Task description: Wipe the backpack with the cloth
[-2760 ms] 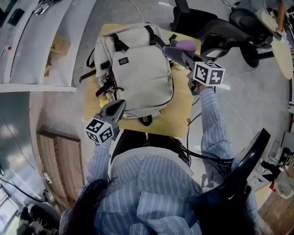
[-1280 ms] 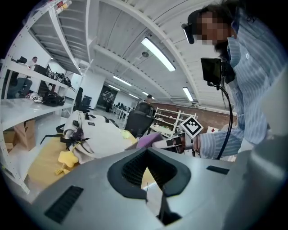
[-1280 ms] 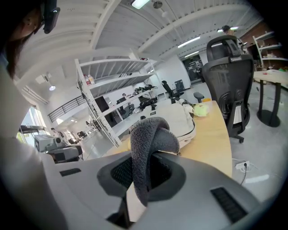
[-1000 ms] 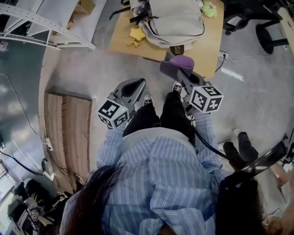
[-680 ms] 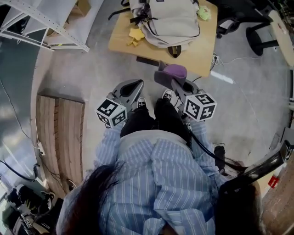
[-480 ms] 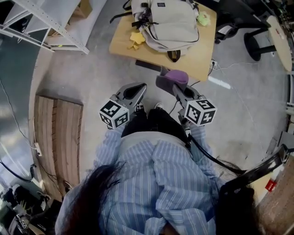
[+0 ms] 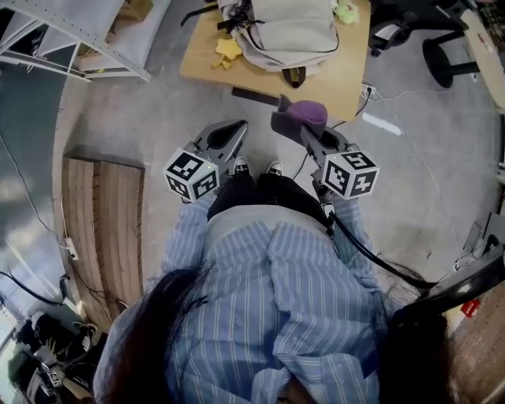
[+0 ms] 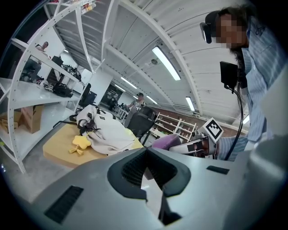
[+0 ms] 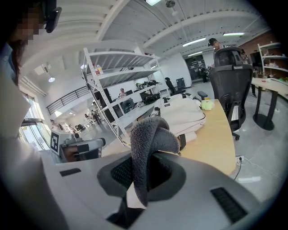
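The beige backpack [image 7: 284,28] lies on a yellow table [image 7: 347,75] at the top of the head view, well ahead of both grippers. My right gripper [image 7: 286,118] is shut on a purple cloth [image 7: 306,112], which bulges out of its jaws [image 9: 148,143]. My left gripper [image 7: 237,126] is shut with nothing in it [image 8: 145,150]. Both hang over the grey floor in front of the person's legs, short of the table. In the left gripper view the backpack [image 8: 105,130] has a yellow star charm [image 8: 80,143] beside it.
White metal shelving [image 7: 71,39] stands to the left, with a wooden floor panel [image 7: 102,229] below it. A black office chair [image 9: 229,81] sits at the table's far right. A small green object [image 7: 344,11] lies on the table. Cables run across the floor [image 7: 394,126].
The person has stepped back from the table. Both grippers, earlier over the backpack, now hang over the floor. The cloth stays in the right gripper.
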